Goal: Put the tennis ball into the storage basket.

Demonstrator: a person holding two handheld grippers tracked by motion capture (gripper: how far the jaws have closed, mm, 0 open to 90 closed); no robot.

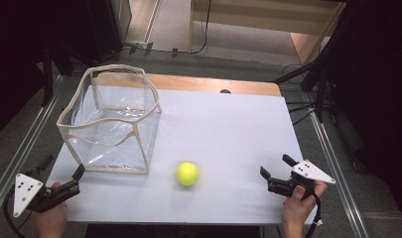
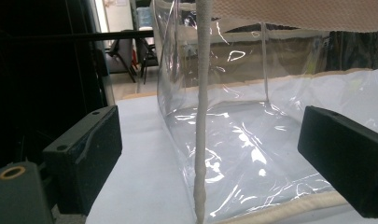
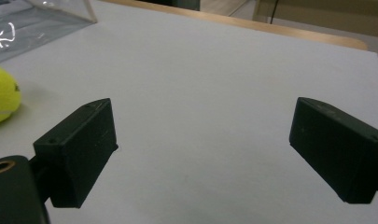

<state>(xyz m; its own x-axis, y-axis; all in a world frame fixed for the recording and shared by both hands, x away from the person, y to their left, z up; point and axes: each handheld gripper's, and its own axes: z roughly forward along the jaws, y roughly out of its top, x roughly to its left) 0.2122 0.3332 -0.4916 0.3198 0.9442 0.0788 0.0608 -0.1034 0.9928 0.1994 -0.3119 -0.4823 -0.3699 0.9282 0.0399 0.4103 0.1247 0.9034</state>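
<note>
A yellow tennis ball (image 1: pixel 187 174) lay on the white table (image 1: pixel 228 129), near the front edge and just to the right of a clear plastic bag (image 1: pixel 110 119) with cream trim that stood open-topped at the table's left. The left gripper (image 1: pixel 61 170), held in a hand at the table's front left corner, pointed at the bag's near corner; in the left gripper view its jaws stood wide apart with the bag's cream corner seam (image 2: pixel 201 140) upright between them, touched by neither pad. The right gripper (image 1: pixel 277 166), held at the front right, was well apart from the ball, its jaws spread wide and holding nothing above the bare tabletop, with the ball (image 3: pixel 2 94) at the left edge of the right gripper view.
</note>
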